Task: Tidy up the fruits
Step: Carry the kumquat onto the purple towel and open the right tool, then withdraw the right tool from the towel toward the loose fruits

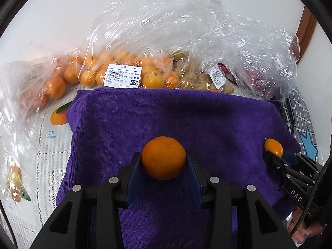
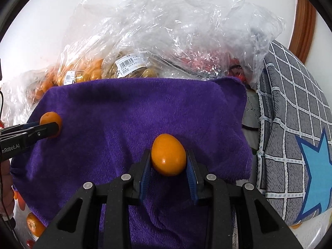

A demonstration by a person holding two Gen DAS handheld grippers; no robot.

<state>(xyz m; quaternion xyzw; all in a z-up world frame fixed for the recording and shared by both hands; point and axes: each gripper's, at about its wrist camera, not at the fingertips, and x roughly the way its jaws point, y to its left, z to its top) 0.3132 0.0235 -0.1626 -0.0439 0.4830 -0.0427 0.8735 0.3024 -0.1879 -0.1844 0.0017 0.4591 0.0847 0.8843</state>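
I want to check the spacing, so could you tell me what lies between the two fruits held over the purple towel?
Only bare purple towel lies between the round orange and the smaller oval fruit; the left wrist view shows it, and the right wrist view agrees.

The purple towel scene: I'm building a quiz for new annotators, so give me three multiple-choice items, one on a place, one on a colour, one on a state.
1. Where do the bagged fruits lie?
A. beyond the towel's far edge
B. on the towel's middle
C. under the towel

2. What colour is the towel?
A. green
B. purple
C. white

3. What is between the left gripper's jaws?
A. nothing
B. a price label
C. a round orange fruit

Key: 1 A, the bags sit behind the towel's far edge; 2 B, the cloth is purple in both views; 3 C, the pads sit at both sides of the fruit.
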